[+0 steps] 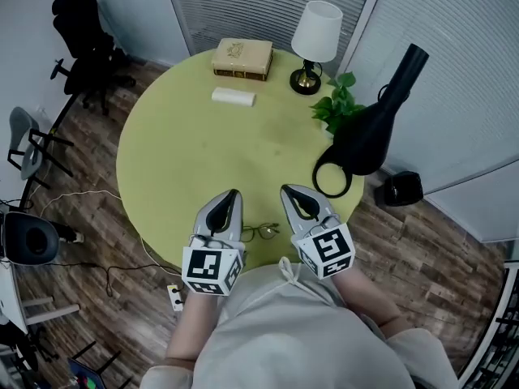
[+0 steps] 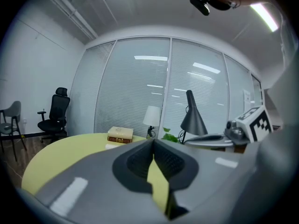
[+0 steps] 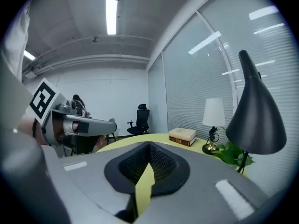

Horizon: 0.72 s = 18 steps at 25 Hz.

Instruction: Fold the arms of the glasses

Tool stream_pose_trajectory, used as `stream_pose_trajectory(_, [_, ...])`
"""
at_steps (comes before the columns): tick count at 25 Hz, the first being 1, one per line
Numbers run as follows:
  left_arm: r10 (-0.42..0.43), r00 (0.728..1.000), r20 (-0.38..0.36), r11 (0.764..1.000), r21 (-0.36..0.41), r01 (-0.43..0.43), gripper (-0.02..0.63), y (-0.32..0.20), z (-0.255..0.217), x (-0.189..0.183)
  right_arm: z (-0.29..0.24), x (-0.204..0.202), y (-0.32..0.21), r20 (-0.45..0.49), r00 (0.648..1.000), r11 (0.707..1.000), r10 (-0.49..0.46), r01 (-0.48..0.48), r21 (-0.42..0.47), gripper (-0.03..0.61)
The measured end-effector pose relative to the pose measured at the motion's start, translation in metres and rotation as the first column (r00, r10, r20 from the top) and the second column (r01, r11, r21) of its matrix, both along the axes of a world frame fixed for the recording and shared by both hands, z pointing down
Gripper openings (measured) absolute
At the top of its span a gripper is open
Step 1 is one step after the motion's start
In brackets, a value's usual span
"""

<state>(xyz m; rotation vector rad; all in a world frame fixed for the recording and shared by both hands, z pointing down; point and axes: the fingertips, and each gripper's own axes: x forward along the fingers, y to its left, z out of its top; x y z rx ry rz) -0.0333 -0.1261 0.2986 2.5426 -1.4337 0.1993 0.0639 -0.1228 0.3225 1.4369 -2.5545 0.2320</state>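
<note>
No legible text anywhere; book cover has a faint gold imprint, too small to read; left cube and right cube show b/w square patterns only, no letters or nos.

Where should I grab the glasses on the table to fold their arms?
Probably pinch the glasses at the frame's outer ends from above: left gripper on the left end, right gripper on the right. They lie flat between the two, lenses side by side. Arm direction is too small to tell.
</note>
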Motion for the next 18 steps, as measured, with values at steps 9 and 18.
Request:
stream_pose_trajectory(9, [-0.013,1.0,0.006,1.0,-0.005,0.013,0.006,-0.007,0.001,-0.005,-0.006,-0.007,-0.005,0.014,1.0,1.0,-0.015,0.015,0.004,-0.002])
stream_pose_trajectory(18, [-0.032,0.999,-0.009,0.999,0.006,0.032,0.006,-0.007,-0.004,-0.009,-0.007,-0.01,-0.006,0.011,1.0,1.0,-0.029,0.029,0.003,-0.002])
